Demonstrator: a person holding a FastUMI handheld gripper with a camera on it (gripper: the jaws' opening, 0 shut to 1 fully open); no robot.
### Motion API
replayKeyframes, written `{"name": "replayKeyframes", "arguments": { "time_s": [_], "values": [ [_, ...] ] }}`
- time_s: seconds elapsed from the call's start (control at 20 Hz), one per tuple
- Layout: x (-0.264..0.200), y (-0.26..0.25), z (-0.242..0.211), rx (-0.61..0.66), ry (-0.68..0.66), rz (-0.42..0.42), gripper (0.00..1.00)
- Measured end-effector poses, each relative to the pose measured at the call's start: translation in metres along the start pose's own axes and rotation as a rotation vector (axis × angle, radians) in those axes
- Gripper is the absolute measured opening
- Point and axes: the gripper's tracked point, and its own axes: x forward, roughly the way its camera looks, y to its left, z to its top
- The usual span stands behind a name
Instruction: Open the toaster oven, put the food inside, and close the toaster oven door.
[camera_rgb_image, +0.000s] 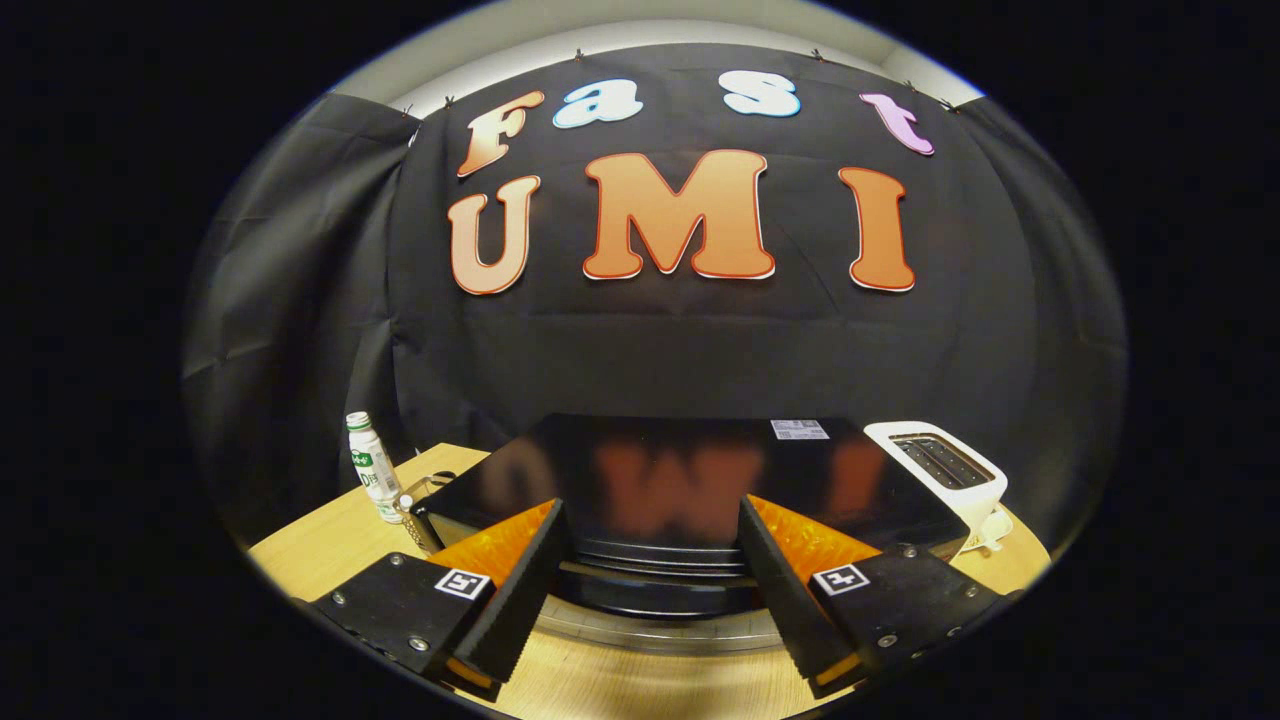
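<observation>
A black toaster oven stands on the wooden table, seen from above and in front; its glossy top mirrors the wall. Its front edge and a pale handle bar lie just ahead of and below my fingers. My gripper is open, the two fingers spread wide to either side of the oven's front top edge, with nothing between them. Whether the door is open or shut is hidden from this angle. I see no food.
A white slot toaster stands to the right of the oven. A small white bottle with a green cap stands to its left, with a small clear item beside it. Black cloth walls close in behind.
</observation>
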Motion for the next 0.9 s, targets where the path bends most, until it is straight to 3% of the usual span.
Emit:
{"name": "replayKeyframes", "arguments": {
  "time_s": [0.35, 0.7, 0.9],
  "values": [
    [-0.027, 0.006, -0.007, 0.035, -0.113, 0.026, 0.88],
    [-0.073, 0.014, -0.028, -0.004, -0.122, 0.033, 0.88],
    [-0.097, 0.018, -0.053, -0.033, -0.061, 0.061, 0.88]
  ]
}}
